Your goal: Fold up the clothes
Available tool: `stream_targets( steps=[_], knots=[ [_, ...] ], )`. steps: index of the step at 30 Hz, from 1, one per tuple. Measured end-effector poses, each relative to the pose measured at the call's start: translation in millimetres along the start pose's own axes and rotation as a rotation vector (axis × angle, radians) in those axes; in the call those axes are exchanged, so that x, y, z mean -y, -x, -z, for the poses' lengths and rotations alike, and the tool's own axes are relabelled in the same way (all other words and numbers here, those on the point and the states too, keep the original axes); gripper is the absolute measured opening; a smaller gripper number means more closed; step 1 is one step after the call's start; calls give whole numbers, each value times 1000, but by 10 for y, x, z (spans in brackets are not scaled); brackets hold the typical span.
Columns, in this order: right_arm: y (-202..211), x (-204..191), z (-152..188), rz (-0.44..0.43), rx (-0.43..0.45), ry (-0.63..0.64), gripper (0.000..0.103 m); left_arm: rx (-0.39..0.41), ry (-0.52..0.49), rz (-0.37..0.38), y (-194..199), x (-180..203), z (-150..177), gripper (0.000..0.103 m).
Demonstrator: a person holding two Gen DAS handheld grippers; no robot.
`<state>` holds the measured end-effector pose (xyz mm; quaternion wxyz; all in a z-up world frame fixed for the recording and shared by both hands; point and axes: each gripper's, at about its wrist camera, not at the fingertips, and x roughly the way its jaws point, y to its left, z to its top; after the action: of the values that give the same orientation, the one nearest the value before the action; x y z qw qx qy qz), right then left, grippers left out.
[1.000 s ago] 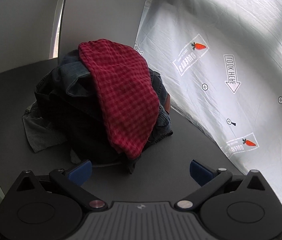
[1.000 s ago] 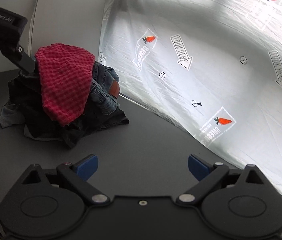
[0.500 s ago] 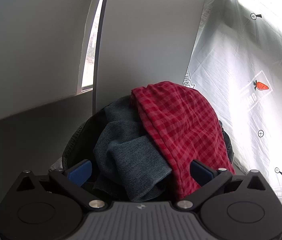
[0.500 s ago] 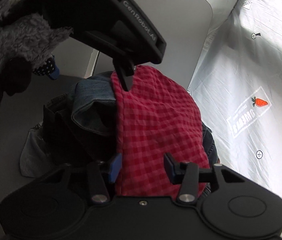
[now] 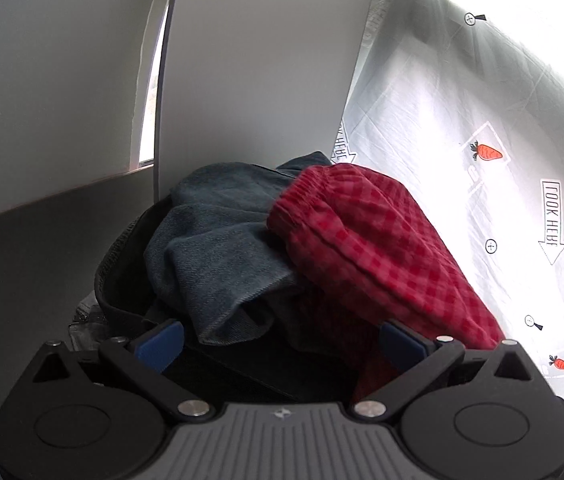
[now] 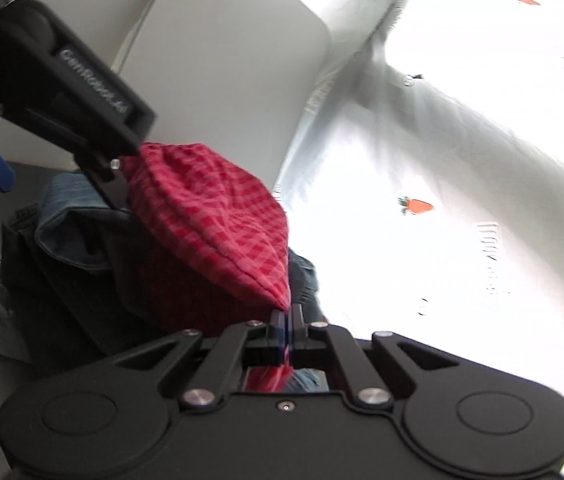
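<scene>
Red checked cloth [image 5: 378, 248] tops the clothes pile on the dark table [image 5: 42, 248], draped over blue denim [image 5: 218, 256] in the left wrist view. Left gripper [image 5: 280, 338] is spread wide, blue-tipped fingers [image 5: 160, 340] straddling the pile's near side: denim and a dark garment [image 5: 122, 280] sit between them, the red cloth's lower edge just beside the right-hand finger, nothing gripped. Printed white sheet [image 5: 502, 200] hangs on the right. Right wrist view: right gripper [image 6: 287, 322] is clamped tight on the red cloth's [image 6: 218, 224] lower corner, fabric pinched between the pads and trailing back into the body. Left gripper's black housing [image 6: 62, 76] sits at the cloth's upper left edge, above the denim [image 6: 70, 216].
</scene>
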<state>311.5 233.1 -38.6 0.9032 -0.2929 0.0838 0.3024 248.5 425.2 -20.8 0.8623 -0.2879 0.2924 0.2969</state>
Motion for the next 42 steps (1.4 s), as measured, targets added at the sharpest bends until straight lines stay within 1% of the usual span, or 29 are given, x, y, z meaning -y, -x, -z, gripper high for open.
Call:
stream_targets(
  steps=[2,4,7,9,10,11,12,13,15,16,17,18,19,20,21,23,25,27,31,33,35,38,40,41,42],
  knots=[
    [264,400,238,85,-28,-52,1,17,-43,5,151,252,182,103],
    [577,801,543,156,-72,-103,1,23,-78,24,323,523,441,103],
    [1111,1417,1131,226,-174,-186,1,14,-122,62,578,949,882,103],
    [1482,1856,1652,260,-280,-269,1,-25,-154,87,718,1260,1260,103],
    [1644,2049,1978,276,-349,-305,1,-50,-173,100,782,1421,1460,103],
    [1796,2228,2332,292,-423,-338,3,-73,-194,117,819,1560,1640,103],
    [1917,2389,2710,290,-518,-353,4,-107,-231,144,851,1756,1913,103],
    [2008,2522,3122,303,-609,-362,6,-140,-265,162,857,1931,2162,103],
    [2172,2722,3788,363,-740,-382,15,-198,-331,172,840,2224,2619,103],
    [2314,2824,4082,378,-797,-401,16,-222,-368,173,837,2376,2835,103],
    [2431,2898,4261,384,-825,-418,21,-240,-398,174,835,2483,2990,103],
    [2514,2940,4341,382,-826,-426,31,-270,-438,175,817,2618,3189,103],
    [2592,2974,4396,376,-819,-431,38,-300,-465,178,790,2726,3344,103],
    [2670,3007,4451,370,-813,-435,47,-330,-484,180,750,2799,3452,103],
    [2713,3006,4493,348,-792,-427,47,-361,-504,182,709,2871,3557,103],
    [2636,2944,4432,296,-757,-381,47,-409,-537,166,605,2958,3687,103],
    [2432,2858,4333,239,-720,-323,47,-412,-543,141,547,2982,3715,103],
    [2236,2725,4218,157,-666,-281,48,-401,-533,114,498,2977,3680,103],
    [1795,2541,3907,-22,-564,-272,52,-364,-456,63,314,2940,3418,103],
    [1550,2453,3745,-96,-525,-238,54,-344,-426,39,231,2928,3278,103],
    [1333,2398,3703,-122,-552,-247,55,-325,-420,21,195,2920,3169,103],
    [1018,2325,3678,-148,-613,-273,56,-308,-440,33,92,2930,3065,103],
    [808,2277,3662,-165,-653,-291,52,-331,-439,26,-29,2939,3046,103],
    [703,2253,3653,-174,-673,-299,36,-344,-435,21,-90,2946,3040,103],
    [671,2287,3673,-125,-680,-268,19,-357,-429,18,-151,2953,3034,103]
  ],
)
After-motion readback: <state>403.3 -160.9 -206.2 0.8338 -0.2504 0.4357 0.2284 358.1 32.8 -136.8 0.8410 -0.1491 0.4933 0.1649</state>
